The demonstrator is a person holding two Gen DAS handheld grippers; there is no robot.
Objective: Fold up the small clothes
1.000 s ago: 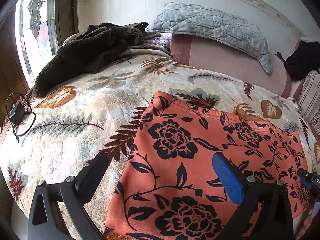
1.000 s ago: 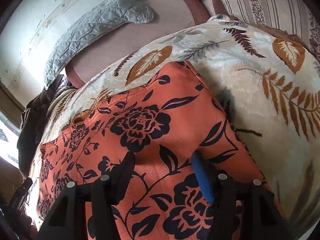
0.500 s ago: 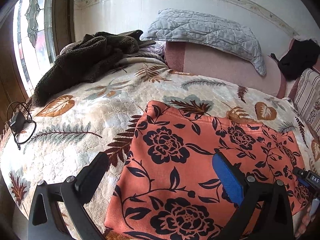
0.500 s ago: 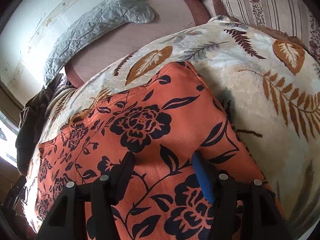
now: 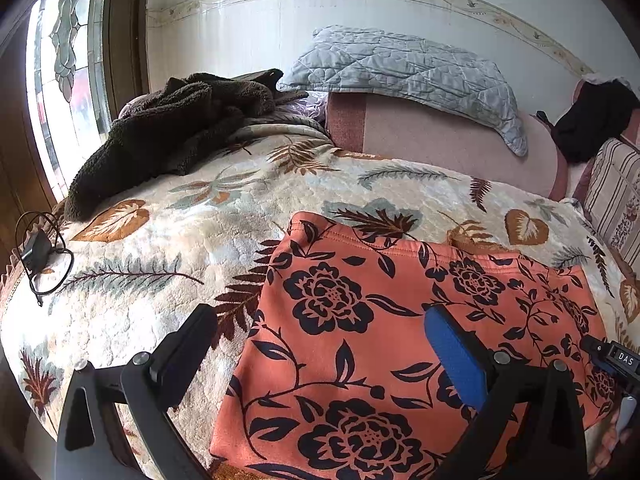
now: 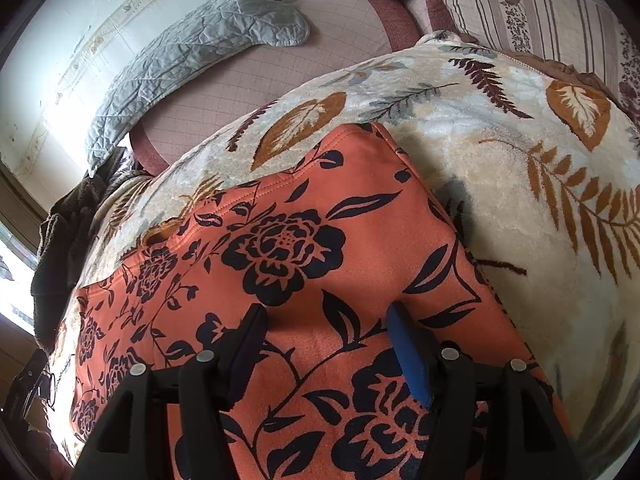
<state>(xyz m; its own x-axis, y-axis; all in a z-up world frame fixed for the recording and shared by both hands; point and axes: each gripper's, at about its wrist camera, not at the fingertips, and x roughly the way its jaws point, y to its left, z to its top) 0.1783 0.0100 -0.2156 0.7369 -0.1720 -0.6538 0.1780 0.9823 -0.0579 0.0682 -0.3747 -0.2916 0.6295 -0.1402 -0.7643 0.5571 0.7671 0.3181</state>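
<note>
Orange floral garment (image 5: pixel 400 332) lies flat on leaf-print blanket (image 5: pixel 168 264). My left gripper (image 5: pixel 320 332) hangs over its left edge, jaws spread wide, holding nothing. My right gripper (image 6: pixel 326 330) hangs over its right half, jaws parted, empty. Brown fleece (image 5: pixel 160 136) and grey quilted pillow (image 5: pixel 404 72) lie well beyond; charger cable (image 5: pixel 40 252) far left.

left gripper (image 5: pixel 320 328) — jaws spread wide | right gripper (image 6: pixel 326 320) — jaws apart

bare blanket (image 5: pixel 168 264) leftward, charger (image 5: pixel 38 250) beyond
</note>
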